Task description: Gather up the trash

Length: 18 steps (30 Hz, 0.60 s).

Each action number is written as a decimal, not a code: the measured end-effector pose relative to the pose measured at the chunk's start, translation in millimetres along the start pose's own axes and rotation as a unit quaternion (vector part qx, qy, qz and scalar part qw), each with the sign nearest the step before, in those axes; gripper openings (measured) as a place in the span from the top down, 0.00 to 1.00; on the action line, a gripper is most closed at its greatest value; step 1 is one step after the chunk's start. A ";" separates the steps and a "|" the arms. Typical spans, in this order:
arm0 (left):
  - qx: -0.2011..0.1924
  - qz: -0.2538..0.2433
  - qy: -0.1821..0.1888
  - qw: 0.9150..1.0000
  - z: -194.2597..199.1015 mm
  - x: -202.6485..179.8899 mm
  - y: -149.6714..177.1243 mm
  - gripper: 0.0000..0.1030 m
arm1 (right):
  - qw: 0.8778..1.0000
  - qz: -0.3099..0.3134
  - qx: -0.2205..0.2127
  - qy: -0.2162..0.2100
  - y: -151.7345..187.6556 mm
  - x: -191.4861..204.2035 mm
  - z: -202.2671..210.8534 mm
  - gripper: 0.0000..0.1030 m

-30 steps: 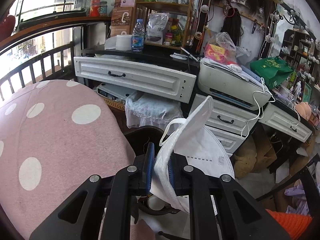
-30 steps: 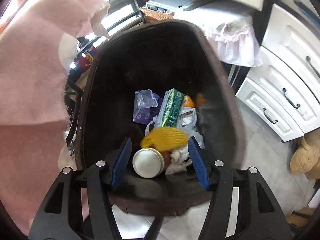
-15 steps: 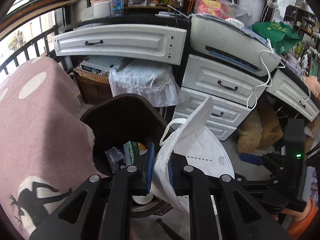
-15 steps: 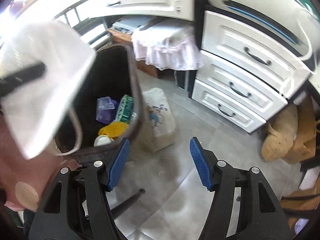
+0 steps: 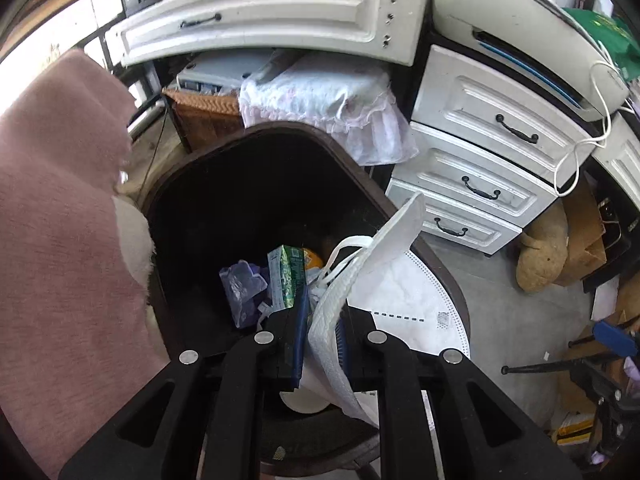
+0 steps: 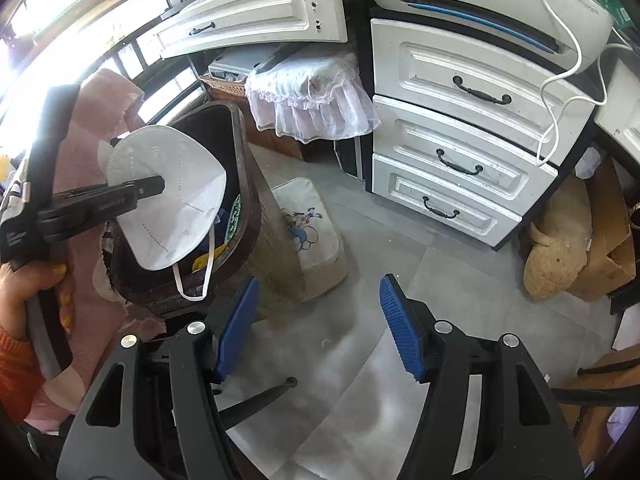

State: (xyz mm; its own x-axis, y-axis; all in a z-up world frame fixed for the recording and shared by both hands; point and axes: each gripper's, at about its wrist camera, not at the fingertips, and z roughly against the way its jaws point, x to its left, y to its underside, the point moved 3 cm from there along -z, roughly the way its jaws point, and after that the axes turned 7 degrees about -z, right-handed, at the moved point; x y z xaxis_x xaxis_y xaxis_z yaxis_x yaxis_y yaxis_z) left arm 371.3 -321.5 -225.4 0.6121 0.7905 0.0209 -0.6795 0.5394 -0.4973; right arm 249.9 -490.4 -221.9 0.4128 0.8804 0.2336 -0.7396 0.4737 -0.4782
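A white face mask (image 5: 404, 300) pinched in the left tongs (image 5: 320, 332) over a dark bin (image 5: 400, 204) of rubbish.

The left tongs are pressed together on the mask's folded edge; the mask hangs above the bin's right-hand rim, its ear loop dangling inside. The right tongs (image 6: 320, 320) are spread with nothing between them, over bare grey floor (image 6: 400, 280) beside the bin. A pink blanket (image 5: 60, 220) crowds the bin's left side; white drawers (image 5: 480, 184) stand behind and right.
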 end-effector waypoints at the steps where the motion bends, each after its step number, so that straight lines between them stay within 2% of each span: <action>1: 0.005 0.006 0.004 1.000 -4.0 0.7 -0.4 0.87 | 1.000 0.001 0.000 0.001 0.7 0.5 -0.6 0.39; 4: 0.014 0.017 0.017 1.000 -10.2 0.8 1.3 0.85 | 1.000 0.000 0.001 -0.001 0.9 0.9 0.0 0.39; 5: 0.016 0.020 0.023 0.999 -10.5 -0.4 1.8 0.73 | 1.000 -0.001 0.001 -0.001 0.9 0.4 0.1 0.39; 6: 0.015 0.020 0.024 0.999 -10.6 -1.9 1.2 0.51 | 1.000 -0.002 0.000 0.000 0.9 0.1 0.3 0.39; 8: -0.004 0.010 0.015 1.000 -4.7 -7.0 0.2 0.37 | 1.000 -0.004 -0.003 0.004 0.9 -1.3 1.4 0.39; 13: -0.027 -0.017 0.025 0.999 13.9 -24.3 -3.4 0.29 | 1.000 -0.018 -0.017 0.010 0.4 -7.5 9.6 0.36; 15: -0.045 -0.012 0.038 0.998 28.8 -27.9 -2.8 0.20 | 0.999 -0.022 -0.024 0.013 -0.2 -9.3 16.4 0.35; 18: -0.082 -0.010 0.060 0.995 58.5 -32.1 0.8 0.15 | 0.999 -0.023 -0.038 0.017 -2.3 -10.0 29.9 0.34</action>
State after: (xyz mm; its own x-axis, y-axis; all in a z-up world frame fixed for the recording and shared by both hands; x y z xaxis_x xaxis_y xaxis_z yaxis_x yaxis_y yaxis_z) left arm 327.5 -329.4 -175.7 0.6757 0.7342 -0.0657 -0.5974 0.4932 -0.6324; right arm 231.6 -499.6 -197.8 0.4645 0.8555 0.2290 -0.6774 0.5098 -0.5303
